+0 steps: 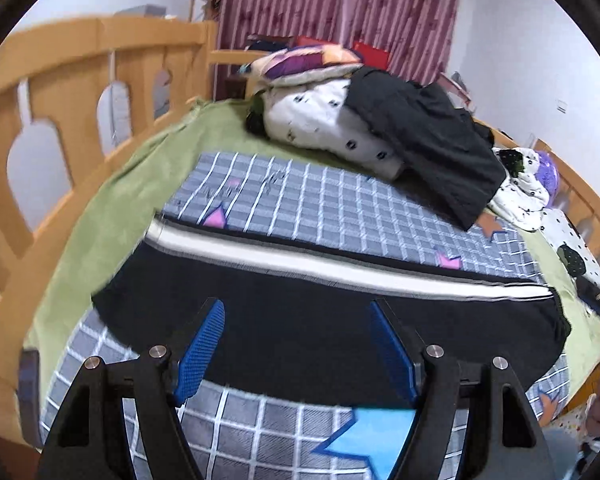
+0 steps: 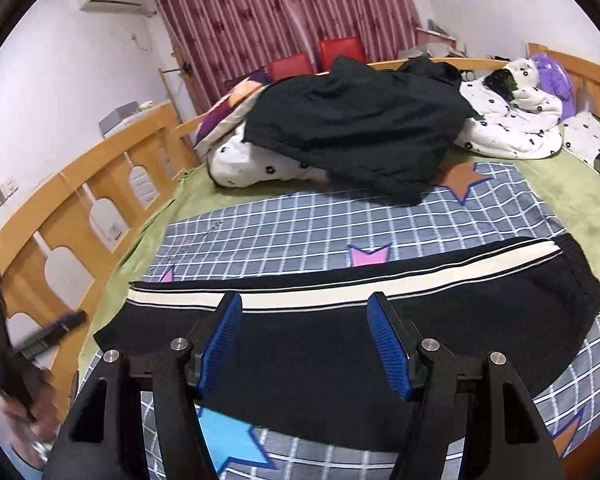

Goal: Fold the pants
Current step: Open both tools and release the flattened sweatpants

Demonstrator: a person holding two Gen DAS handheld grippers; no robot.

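Black pants (image 1: 300, 332) with a white side stripe (image 1: 320, 264) lie flat and lengthwise across a grey checked sheet (image 1: 340, 204) on the bed. They also show in the right wrist view (image 2: 340, 344), the stripe (image 2: 340, 284) along their far edge. My left gripper (image 1: 298, 316) is open and empty, hovering over the near edge of the pants. My right gripper (image 2: 304, 312) is open and empty above the pants' middle. The left gripper shows blurred at the left edge of the right wrist view (image 2: 28, 344).
A black garment (image 2: 360, 128) lies heaped on a white spotted quilt (image 2: 512, 128) at the back of the bed. A wooden bed rail (image 1: 80, 92) runs along the left side and round the back. A green blanket (image 1: 112, 216) lies under the checked sheet.
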